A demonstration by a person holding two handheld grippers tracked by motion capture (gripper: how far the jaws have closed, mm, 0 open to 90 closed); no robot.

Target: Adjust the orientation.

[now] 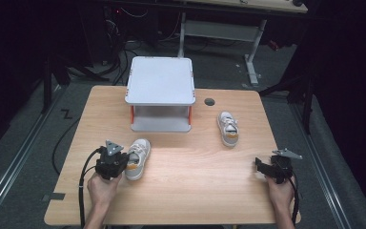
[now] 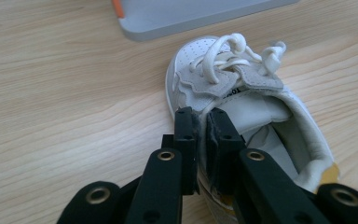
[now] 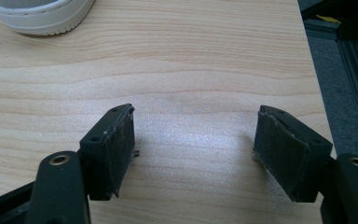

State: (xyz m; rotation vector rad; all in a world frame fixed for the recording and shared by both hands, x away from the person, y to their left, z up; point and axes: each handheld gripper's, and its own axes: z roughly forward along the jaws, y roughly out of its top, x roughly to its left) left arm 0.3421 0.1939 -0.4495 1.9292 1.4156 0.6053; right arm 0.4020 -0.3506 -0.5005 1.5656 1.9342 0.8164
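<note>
Pinching the near-left shoe by its side wall with my left tool.
I judge the grasp made and the carrying left to do: this shoe sits on the counter, the other shoe lies far right. The white two-level rack holds nothing. My right tool gapes, released.

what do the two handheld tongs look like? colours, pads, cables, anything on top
Both are black. The left tongs have jaws with brass-coloured rivets and worn dark pads, a grey three-cornered plate on top and a black cable trailing back. The right tongs match, with frayed pads, plate and cable. Forearms are bare, no sleeves.
</note>
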